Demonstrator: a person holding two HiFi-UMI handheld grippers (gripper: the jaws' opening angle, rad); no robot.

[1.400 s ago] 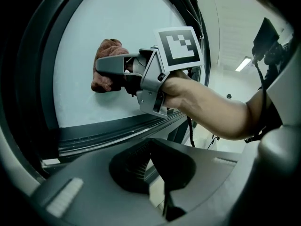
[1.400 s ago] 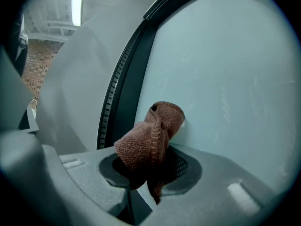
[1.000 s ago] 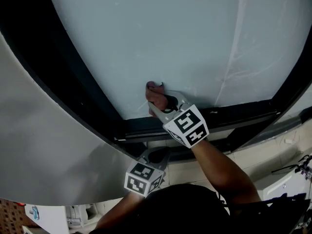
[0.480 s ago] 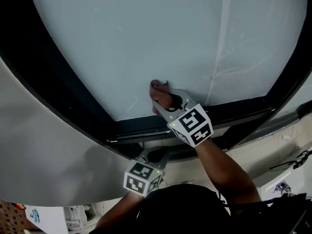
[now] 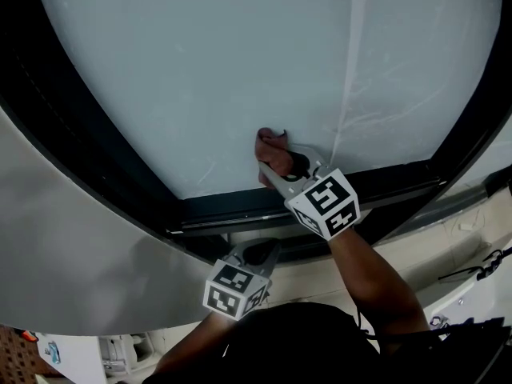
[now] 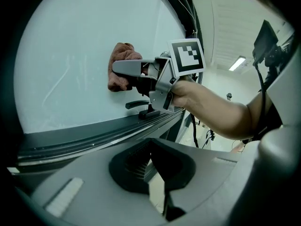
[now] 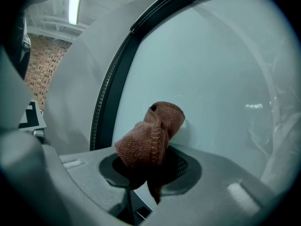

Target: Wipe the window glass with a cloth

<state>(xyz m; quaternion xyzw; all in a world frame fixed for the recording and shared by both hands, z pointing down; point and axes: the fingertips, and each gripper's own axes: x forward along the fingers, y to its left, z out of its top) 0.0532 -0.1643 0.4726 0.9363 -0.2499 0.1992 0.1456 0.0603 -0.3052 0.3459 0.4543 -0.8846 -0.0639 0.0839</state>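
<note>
We note the rust-brown knitted cloth (image 7: 151, 134) bunched in the right gripper (image 7: 149, 173), jaws pinched on it; wad touches the pale window glass (image 5: 224, 70) near the dark lower frame (image 5: 240, 211); we judge it soft, light, best held mid-bunch; left gripper (image 6: 162, 182) closed, empty.

Seen from above, pale window glass (image 5: 240, 70) fills the upper part of the view, bordered by a dark window frame (image 5: 240, 208). The right gripper (image 5: 278, 165) holds a reddish-brown cloth (image 5: 270, 145) pressed to the glass, just above the lower frame rail. A bare forearm (image 5: 372, 282) leads to it. The left gripper (image 5: 258, 256) hangs lower, below the frame and apart from the glass.
</note>
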